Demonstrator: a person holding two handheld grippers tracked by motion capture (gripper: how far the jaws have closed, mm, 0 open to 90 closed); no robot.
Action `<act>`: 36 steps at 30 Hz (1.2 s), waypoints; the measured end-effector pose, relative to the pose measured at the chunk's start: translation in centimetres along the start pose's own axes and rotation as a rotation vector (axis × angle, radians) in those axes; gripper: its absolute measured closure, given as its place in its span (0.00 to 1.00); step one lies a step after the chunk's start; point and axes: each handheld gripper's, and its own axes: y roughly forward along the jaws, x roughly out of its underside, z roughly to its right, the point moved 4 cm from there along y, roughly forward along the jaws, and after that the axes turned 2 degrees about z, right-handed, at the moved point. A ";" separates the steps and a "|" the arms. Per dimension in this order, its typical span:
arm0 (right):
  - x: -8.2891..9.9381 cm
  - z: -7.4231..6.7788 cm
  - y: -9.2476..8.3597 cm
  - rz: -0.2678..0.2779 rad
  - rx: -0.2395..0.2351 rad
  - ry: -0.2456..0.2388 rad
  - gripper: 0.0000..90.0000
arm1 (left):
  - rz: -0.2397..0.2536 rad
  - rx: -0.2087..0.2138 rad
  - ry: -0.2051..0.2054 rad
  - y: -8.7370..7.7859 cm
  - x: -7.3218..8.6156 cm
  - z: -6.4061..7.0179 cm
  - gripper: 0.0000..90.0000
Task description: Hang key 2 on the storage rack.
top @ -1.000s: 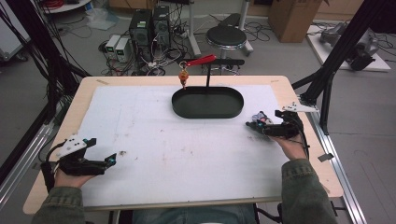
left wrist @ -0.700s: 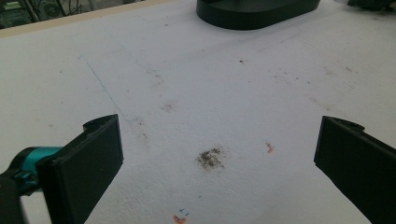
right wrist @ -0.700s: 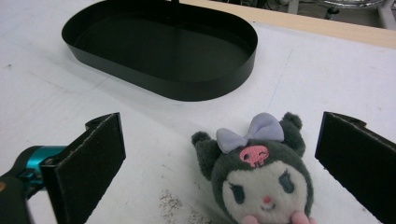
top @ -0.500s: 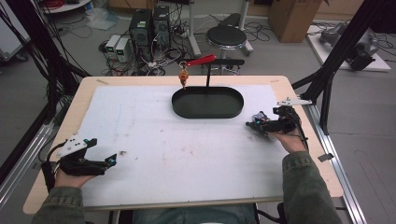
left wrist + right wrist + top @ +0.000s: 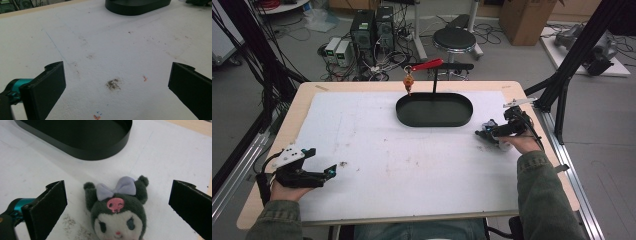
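1. White mat (image 5: 412, 165) fills the middle of the high view; black oval tray (image 5: 434, 110) sits upper centre.
2. Right gripper (image 5: 484, 134), right of centre, jaws spread wide, gripping nothing. Plush toy (image 5: 116, 207) lies on the mat between those jaws, bottom centre of the right gripper view, bow end toward the tray (image 5: 82, 142).
3. Left gripper (image 5: 329, 171), lower left, well apart from the toy, jaws likewise released over bare mat (image 5: 112, 50).
4. Right gripper view gives the toy's face and bow; in the high view the gripper hides most of it.
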 end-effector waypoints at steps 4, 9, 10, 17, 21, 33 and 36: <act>0.4 0.6 0.5 -0.040 -0.011 0.017 0.00 | 0.000 0.001 0.000 0.0 0.0 0.0 0.02; 0.9 0.8 0.7 -0.085 -0.022 0.007 0.00 | -0.001 0.000 0.002 0.1 0.0 -0.1 0.02; 1.0 0.8 0.7 -0.093 -0.022 0.006 0.00 | -0.002 0.000 0.001 0.1 0.0 -0.1 0.02; 1.8 1.0 1.3 -0.174 -0.018 -0.025 0.00 | -0.004 -0.001 0.008 0.1 0.0 0.0 0.02; 2.2 0.9 1.6 -0.220 -0.026 -0.048 0.01 | -0.004 -0.002 0.006 0.2 0.1 0.0 0.02; 2.6 0.1 2.1 -0.308 -0.036 -0.127 0.33 | -0.002 -0.002 0.011 0.2 0.1 0.0 0.02; 2.6 0.2 1.9 -0.307 -0.038 -0.101 0.39 | -0.001 -0.002 0.013 0.1 0.1 0.0 0.02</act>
